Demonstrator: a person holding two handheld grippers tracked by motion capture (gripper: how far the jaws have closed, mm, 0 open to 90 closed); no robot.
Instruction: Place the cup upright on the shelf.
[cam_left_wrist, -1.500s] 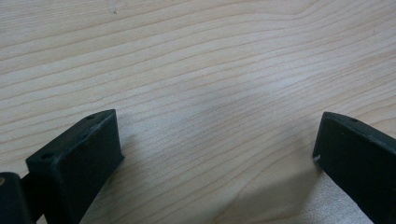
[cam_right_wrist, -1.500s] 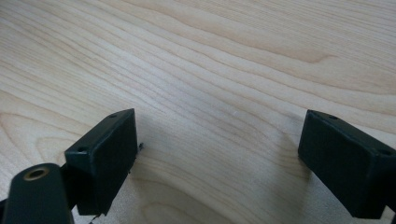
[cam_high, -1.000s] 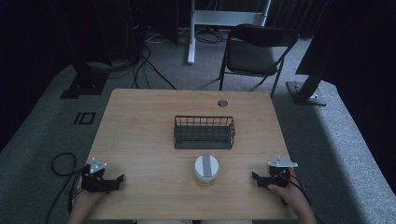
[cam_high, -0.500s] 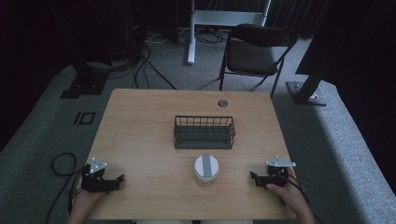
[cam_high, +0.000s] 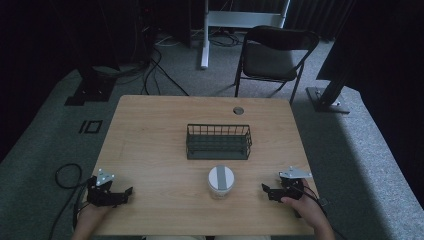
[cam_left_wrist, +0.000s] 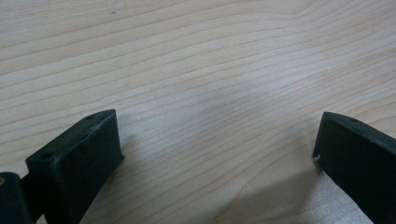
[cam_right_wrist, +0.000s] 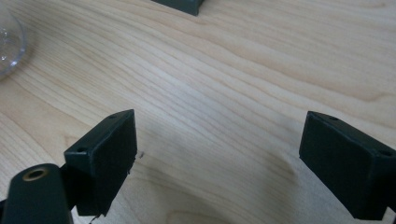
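Note:
A clear jar with a white lid (cam_high: 220, 181) stands on the wooden table (cam_high: 150, 130) near its front edge, between my two hands. Behind it sits a dark wire basket (cam_high: 218, 141) at mid table. My left gripper (cam_high: 126, 194) rests at the front left corner, open over bare wood (cam_left_wrist: 215, 140). My right gripper (cam_high: 266, 192) rests at the front right, open, its jaws pointing toward the jar. The jar's glass edge (cam_right_wrist: 9, 44) shows at the far left of the right gripper view, and a basket corner (cam_right_wrist: 180, 5) at the top.
A round cable hole (cam_high: 238, 110) is in the table's far edge. A folding chair (cam_high: 274, 55) stands behind the table, with cables (cam_high: 155, 60) and stand bases (cam_high: 325, 97) on the grey carpet.
My right gripper has shifted slightly left toward the jar. The left gripper, jar and basket have not moved.

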